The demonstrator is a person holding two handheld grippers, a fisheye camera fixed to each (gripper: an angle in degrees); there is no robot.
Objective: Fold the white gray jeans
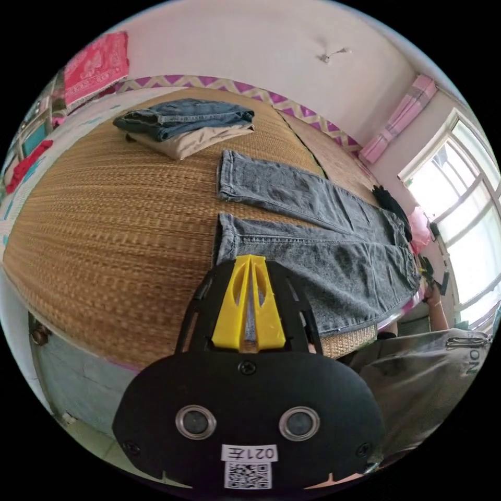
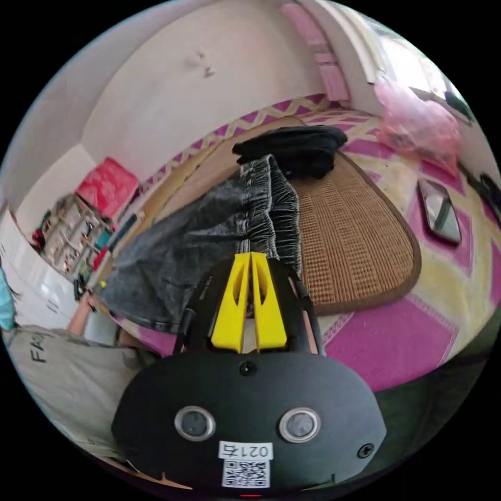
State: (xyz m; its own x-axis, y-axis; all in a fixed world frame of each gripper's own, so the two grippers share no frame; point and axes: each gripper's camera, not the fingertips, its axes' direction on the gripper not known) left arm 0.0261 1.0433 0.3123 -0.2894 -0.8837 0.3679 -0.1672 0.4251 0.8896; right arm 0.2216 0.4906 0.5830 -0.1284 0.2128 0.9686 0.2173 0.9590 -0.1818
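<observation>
While the gray jeans (image 1: 318, 229) lie flat on the woven mat (image 1: 120, 235), your left gripper (image 1: 249, 261) pinches a near leg hem; your right gripper (image 2: 250, 258) clamps the raised waistband (image 2: 271, 209).

In the left gripper view, the hem of the near leg of the gray jeans (image 1: 313, 261) is covered at six o'clock by the left gripper (image 1: 249, 259); whether cloth is pinched between its yellow jaws cannot be told. The waistband is hidden toward three o'clock, where a black garment (image 1: 389, 201) is too small to be made out. The tan garment (image 1: 193, 141) is largely covered by folded blue denim (image 1: 182, 117) at eleven o'clock.

In the right gripper view, the waistband is overlapped by the right gripper (image 2: 251, 255) — the contact itself is concealed. The shelf items (image 2: 73, 235) at nine o'clock are blurred, and the person's shirt (image 2: 57, 376) is cut off by the rim.
</observation>
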